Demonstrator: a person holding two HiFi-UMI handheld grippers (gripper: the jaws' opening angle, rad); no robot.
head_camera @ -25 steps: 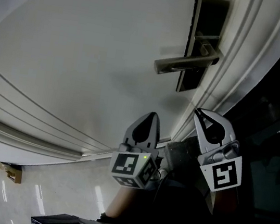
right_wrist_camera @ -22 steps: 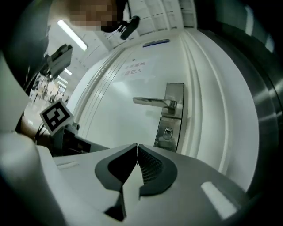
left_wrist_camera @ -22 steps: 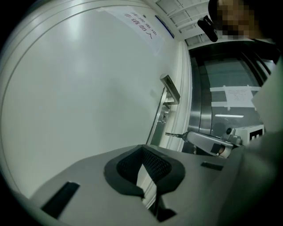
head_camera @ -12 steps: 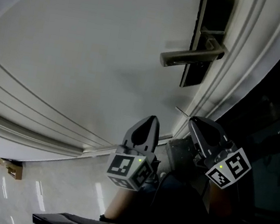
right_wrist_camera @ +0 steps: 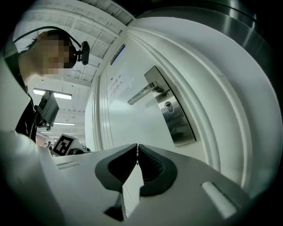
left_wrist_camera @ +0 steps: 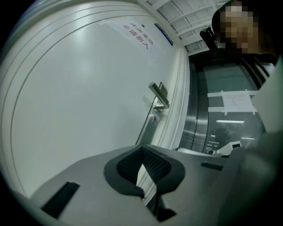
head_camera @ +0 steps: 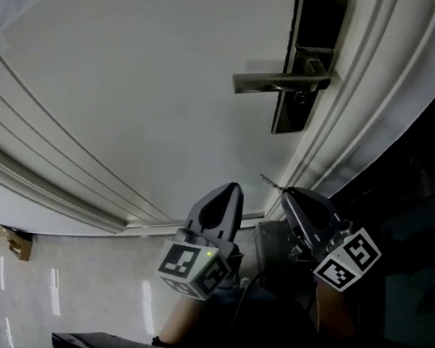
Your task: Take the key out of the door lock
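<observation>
White door (head_camera: 135, 74), glossy floor (head_camera: 85, 287) at 7 o'clock; thin key (head_camera: 269, 180) pinched in right gripper (head_camera: 285, 190), left gripper (head_camera: 236, 188) pressed together.

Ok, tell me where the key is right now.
The key is pinched at the tip of the right gripper, below the door handle in the head view, clear of the keyhole.

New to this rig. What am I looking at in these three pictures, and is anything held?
No robot: a person holds a two-fingered gripper in each hand. The head view looks down from the person's head at a white door with a lever handle and lock plate. The other two views ride on the grippers. The left gripper is shut and empty. The right gripper is shut on a thin metal sliver, apparently the key, clear of the door; the keyhole looks empty.
</observation>
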